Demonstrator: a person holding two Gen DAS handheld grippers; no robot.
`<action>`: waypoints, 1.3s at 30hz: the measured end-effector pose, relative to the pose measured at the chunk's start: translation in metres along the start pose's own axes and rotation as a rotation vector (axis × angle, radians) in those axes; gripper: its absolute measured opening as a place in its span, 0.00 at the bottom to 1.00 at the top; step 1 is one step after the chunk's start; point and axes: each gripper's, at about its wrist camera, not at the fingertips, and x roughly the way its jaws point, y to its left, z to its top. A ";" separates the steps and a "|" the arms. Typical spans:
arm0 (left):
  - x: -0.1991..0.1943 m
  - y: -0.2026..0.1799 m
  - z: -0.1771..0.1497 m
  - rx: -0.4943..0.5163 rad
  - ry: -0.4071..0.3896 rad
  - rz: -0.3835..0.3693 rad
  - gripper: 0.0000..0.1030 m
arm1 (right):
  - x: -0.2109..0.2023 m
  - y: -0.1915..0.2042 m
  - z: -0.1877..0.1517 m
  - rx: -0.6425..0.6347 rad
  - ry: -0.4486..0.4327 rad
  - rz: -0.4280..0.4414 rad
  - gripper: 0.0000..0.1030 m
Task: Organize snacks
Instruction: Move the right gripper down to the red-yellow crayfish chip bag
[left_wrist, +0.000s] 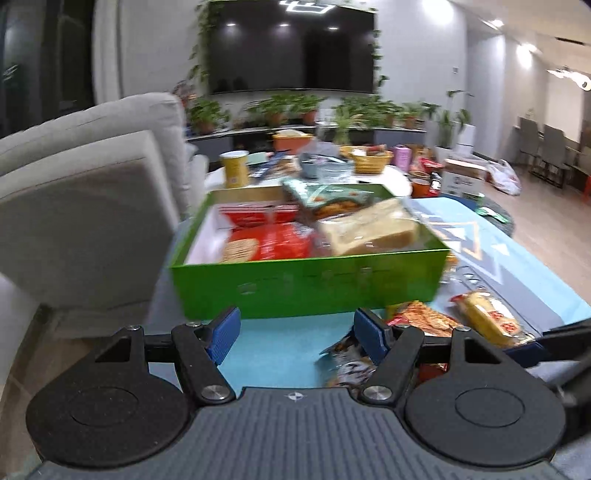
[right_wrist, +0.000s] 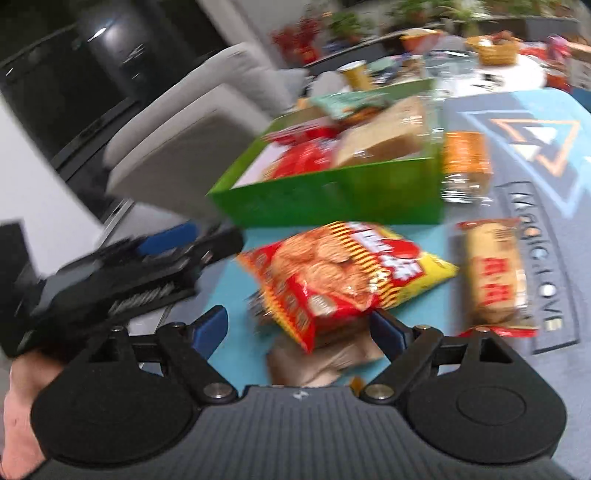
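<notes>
Far left: grey sofa cushions (left_wrist: 85, 206) beside the counter (left_wrist: 273, 350), which carries a teal mat.

Left tongs (left_wrist: 297, 334): blue pads spread, nothing between them, only mat showing in the gap. They sit just short of the green box (left_wrist: 306, 284), pointing at its near wall. In the right wrist view the left tongs appear side-on at left, with a hand (right_wrist: 18, 402) at the frame edge.

Green box: open top, long axis running left-right across the left wrist view. Inside, left to right: red packets (left_wrist: 273, 236), a wrapped bread loaf (left_wrist: 365, 229) lying tilted against the right side, and a teal packet (left_wrist: 325, 197) behind.

Right tongs (right_wrist: 299, 332): pads spread, not pinching. The red-and-yellow chips bag (right_wrist: 343, 277) lies flat on the mat, long axis diagonal, lower corner reaching into the gap; contact with the right pad cannot be judged through blur.

Right of the bag: a wrapped biscuit pack (right_wrist: 493, 273), long axis pointing away from camera. Beyond it an orange pack (right_wrist: 465, 162), touching the box's right wall.
</notes>
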 end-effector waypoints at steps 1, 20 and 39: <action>-0.002 0.004 -0.002 -0.016 0.004 0.004 0.64 | -0.001 0.003 0.001 -0.028 -0.006 -0.002 0.42; -0.005 -0.061 -0.003 0.089 0.077 -0.156 0.63 | 0.026 -0.065 0.032 0.173 -0.031 -0.076 0.43; 0.018 -0.032 -0.007 0.041 0.129 -0.099 0.61 | 0.024 -0.060 0.018 0.155 -0.005 -0.034 0.49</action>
